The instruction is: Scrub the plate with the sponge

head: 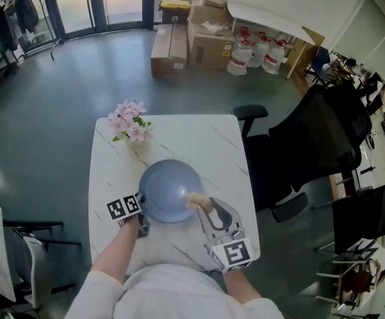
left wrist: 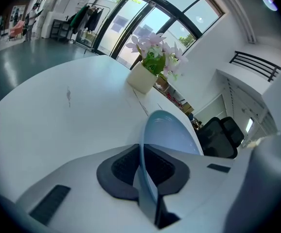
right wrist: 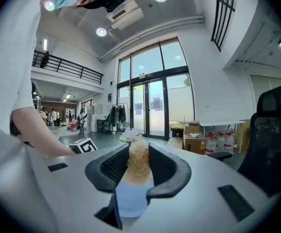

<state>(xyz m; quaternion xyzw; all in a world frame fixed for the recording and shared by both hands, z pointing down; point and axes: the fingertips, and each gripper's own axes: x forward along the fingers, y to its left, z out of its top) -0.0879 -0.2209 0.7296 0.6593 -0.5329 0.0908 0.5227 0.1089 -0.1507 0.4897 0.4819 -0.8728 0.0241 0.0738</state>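
Looking steeply down in the head view, a person is holding a two-jaw gripper in each hand over the near half of a white marble table (head: pixel 112 158). A round blue-grey plate (head: pixel 169 190) is sitting in the middle of the frame, its broad face turning up toward the camera so that it is showing as a nearly full circle.

The left gripper (head: pixel 141 211) is reaching in from the lower left and is clamping the plate's rim at its lower left edge. In the left gripper view the dark pads are pressing on both sides of the thin rim, and the plate is running edge-on away from the camera, up the centre of the frame, with its hollow face turning to the right.

The right gripper (head: pixel 203 209) is coming in from the lower right and is gripping a tan, fibrous sponge (head: pixel 195 201). The sponge's long axis is lying along the jaws, pointing to the upper left, and its free end is resting against the plate's right-hand part. In the right gripper view the sponge is standing squeezed between the two pads, poking out past their tips, with the blue plate showing just below it.

Pink flowers (head: pixel 131 121) are standing at the table's upper left corner, well apart from the plate. A black office chair (head: pixel 325 138) is sitting at the right, and cardboard boxes (head: pixel 209 42) are lying at the top centre.
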